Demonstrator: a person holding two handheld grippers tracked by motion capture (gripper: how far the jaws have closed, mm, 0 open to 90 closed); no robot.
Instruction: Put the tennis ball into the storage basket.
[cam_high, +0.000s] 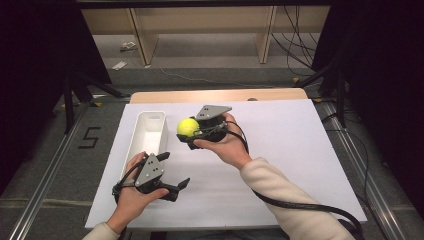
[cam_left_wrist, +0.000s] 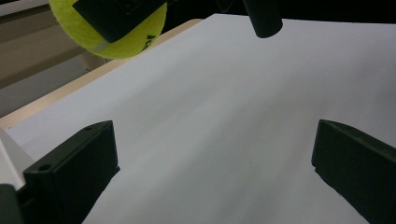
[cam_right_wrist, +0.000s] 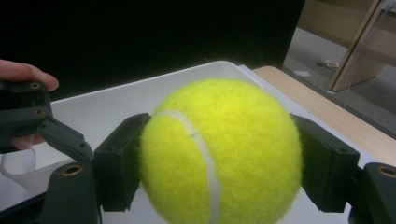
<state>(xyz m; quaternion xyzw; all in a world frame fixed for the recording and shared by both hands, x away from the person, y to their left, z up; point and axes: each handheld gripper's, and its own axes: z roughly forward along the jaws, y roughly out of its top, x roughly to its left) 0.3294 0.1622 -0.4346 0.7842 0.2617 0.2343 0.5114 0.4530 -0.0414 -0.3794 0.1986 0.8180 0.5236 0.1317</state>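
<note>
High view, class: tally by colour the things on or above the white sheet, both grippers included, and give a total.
Yellow: 1, the tennis ball, clamped in the right gripper.
White: 1, the long bin.
Black: 2, the right gripper and the left gripper, whose jaws stand apart.
Total: 4.

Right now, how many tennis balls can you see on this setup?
1. The tennis ball is clamped between the fingers of the right gripper, held above the white sheet beside the white bin. The bin's inside looks empty.
</note>
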